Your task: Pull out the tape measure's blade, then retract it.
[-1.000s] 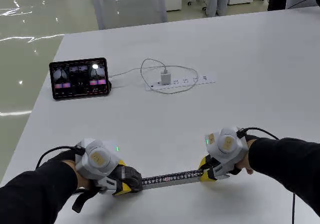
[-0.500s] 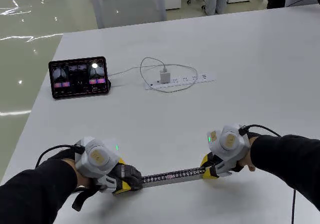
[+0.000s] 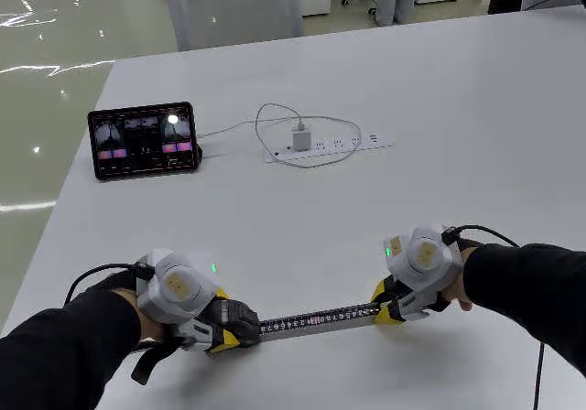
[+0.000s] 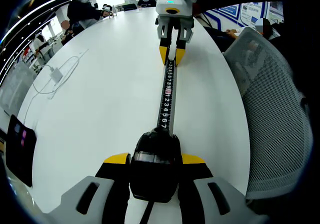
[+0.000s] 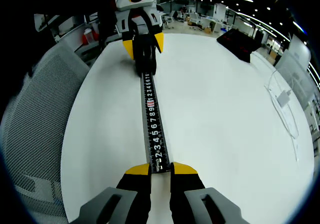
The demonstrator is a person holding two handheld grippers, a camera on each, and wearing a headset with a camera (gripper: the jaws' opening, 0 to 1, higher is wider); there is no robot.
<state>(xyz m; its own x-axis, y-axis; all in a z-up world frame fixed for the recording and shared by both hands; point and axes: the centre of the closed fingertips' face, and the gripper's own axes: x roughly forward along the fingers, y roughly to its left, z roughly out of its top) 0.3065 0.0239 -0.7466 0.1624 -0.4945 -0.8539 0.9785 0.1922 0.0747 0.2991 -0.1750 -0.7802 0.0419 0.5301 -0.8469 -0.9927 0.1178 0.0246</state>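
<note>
Head view: the tape measure case (image 3: 240, 319) sits at lower left of frame, clamped between the jaws of the left gripper (image 3: 222, 334). From it the blade (image 3: 316, 319) lies extended, flat on the white table (image 3: 385, 209), numbers up, toward lower right. There the right gripper (image 3: 382, 307) pinches the blade's tip, jaws narrow on it. Right gripper view: printed digits run from bottom centre up to the case. Upper left: tablet (image 3: 144, 141) and power strip (image 3: 330, 146), well apart from both grippers.
</note>
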